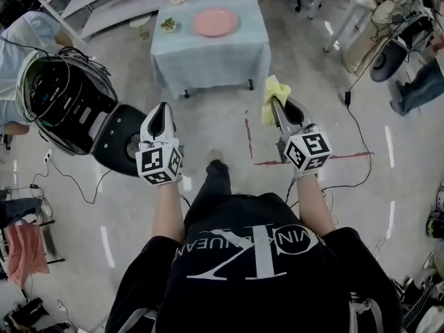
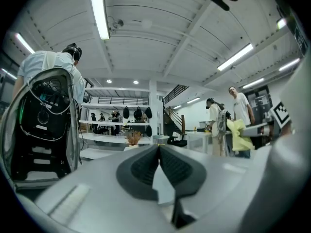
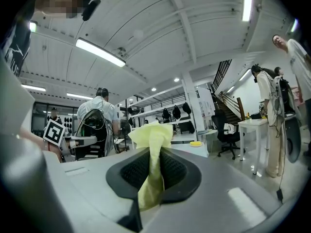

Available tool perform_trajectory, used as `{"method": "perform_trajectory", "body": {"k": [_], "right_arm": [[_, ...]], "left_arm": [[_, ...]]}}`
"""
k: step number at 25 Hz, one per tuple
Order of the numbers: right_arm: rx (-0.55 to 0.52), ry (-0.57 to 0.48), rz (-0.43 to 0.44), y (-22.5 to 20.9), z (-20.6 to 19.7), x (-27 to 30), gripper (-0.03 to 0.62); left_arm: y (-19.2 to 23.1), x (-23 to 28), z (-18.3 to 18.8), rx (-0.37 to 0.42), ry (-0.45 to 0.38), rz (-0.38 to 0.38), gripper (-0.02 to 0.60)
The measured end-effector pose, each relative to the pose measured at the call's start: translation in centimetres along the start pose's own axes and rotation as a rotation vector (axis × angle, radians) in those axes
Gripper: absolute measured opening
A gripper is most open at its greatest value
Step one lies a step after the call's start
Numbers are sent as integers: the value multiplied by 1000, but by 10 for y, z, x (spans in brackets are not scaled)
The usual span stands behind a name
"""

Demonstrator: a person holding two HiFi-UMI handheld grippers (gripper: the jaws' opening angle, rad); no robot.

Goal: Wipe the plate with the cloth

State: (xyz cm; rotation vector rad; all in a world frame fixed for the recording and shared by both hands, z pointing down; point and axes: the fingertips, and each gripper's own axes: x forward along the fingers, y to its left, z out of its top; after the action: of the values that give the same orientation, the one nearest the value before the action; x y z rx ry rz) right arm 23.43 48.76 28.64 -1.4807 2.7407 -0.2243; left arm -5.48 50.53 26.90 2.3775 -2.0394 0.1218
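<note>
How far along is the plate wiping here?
Done: the yellow cloth is clamped in the right gripper. In hand: the person stands back from the table, left gripper shut and empty. Left: reaching the pink plate and all the wiping.

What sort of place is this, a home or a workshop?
Probably a lab or workshop, not a home: strip lights over open shelving, cables trailing across a bare floor, and a cloth-covered table holding a pink plate.

I wear a black short-sleeved T-shirt (image 1: 257,283) with white lettering and dark trousers (image 1: 216,186). My left gripper (image 1: 164,107) and right gripper (image 1: 276,101) are grey, with black-and-white square markers.
</note>
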Motion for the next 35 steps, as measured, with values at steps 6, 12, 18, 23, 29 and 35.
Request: {"method": "perform_trajectory", "body": {"k": [6,12,18,23,29,35], "right_arm": [[-7,10,-22,-22,5,59,43],[-6,19,-35,-36,17,126,43],[5,40,-66,-49,17,188,41],[30,38,-93,-68,14,236,41],[31,30,-107,-79,12,293,41],[24,44,-106,-91,7,320,41]], "left_arm": [[27,64,4,-2,-14,-8,0],[64,133,10,-16,-6,-18,0],[97,198,9,-18,12,-45,0],[116,248,7,-7,19,-67,0],[142,298,0,-7,19,-86,0],[136,329,-17,22,51,-124,0]]}}
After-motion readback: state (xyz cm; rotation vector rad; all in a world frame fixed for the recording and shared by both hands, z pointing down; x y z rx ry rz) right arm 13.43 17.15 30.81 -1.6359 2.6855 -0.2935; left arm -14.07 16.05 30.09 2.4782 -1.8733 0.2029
